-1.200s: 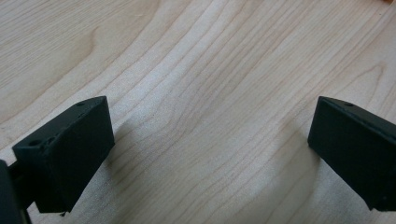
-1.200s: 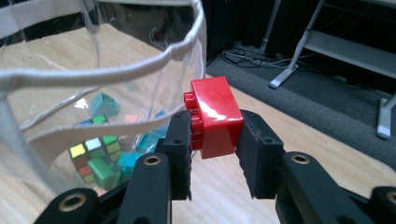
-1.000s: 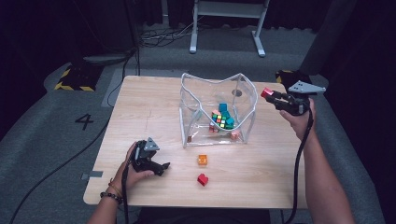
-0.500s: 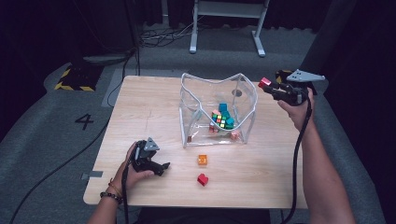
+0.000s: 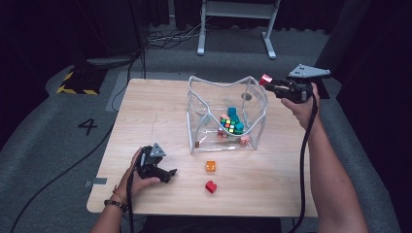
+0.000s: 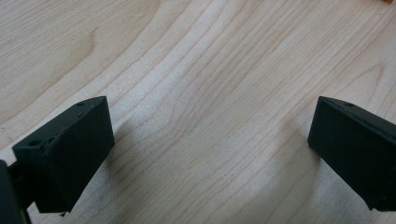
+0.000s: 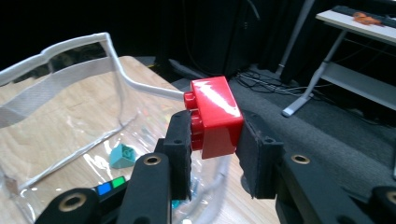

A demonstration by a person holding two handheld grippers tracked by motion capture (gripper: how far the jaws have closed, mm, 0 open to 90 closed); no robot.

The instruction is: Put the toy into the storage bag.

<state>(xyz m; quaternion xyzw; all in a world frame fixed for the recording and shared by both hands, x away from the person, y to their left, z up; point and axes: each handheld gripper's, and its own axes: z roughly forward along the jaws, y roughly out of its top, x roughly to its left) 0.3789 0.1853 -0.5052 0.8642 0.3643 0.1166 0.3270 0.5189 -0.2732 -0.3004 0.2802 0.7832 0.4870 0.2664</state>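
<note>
Black claws [image 7: 215, 163], trailing black cables [image 5: 305, 160]

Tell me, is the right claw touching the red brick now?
Touching. The right gripper view shows the right claw with both black pads pressed on the sides of the red brick, which it holds beside the rim of the clear bag.

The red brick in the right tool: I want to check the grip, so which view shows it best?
The right gripper view: the red brick sits close up, pinched between the right tool's two black pads, studs facing left. The high view shows it as a small red spot at the tool's tip, by the clear bag's rim.
</note>
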